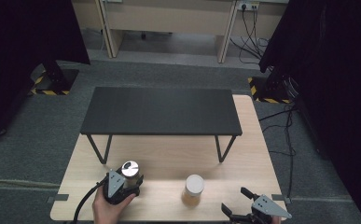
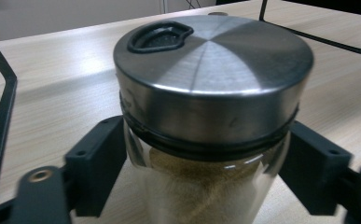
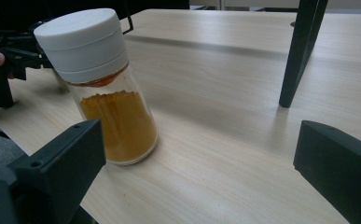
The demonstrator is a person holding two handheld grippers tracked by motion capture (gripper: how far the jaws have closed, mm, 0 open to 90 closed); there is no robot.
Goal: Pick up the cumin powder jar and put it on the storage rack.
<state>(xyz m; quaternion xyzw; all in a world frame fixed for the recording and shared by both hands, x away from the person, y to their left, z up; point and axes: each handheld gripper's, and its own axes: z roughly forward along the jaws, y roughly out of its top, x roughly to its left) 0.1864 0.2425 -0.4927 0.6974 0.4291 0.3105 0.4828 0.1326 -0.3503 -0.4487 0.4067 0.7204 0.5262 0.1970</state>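
A steel-lidded jar (image 2: 206, 126) is clamped between the jaws of the left gripper (image 1: 122, 186) at the table's (image 1: 169, 158) near left. A white-lidded jar (image 1: 193, 190) is seen just right; the right gripper's (image 1: 243, 205) jaws are held apart nearby.

— Was there any writing on the metal-lidded jar (image 2: 206, 126)?
— None that could be read. Its steel lid was plain, and the glass below carried no label.
— And the white-capped jar (image 3: 102, 88)?
— Its cap was blank, and the side facing the camera had no print.
— Any brand or number on the left tool (image 1: 121, 187) or the right tool (image 1: 240, 202)?
— Nothing legible on either.
— Signs elsewhere?
— Only yellow-and-black hazard stripes (image 1: 48, 92) on the floor stands, a pattern, not text. No words, brands or numbers could be read anywhere.
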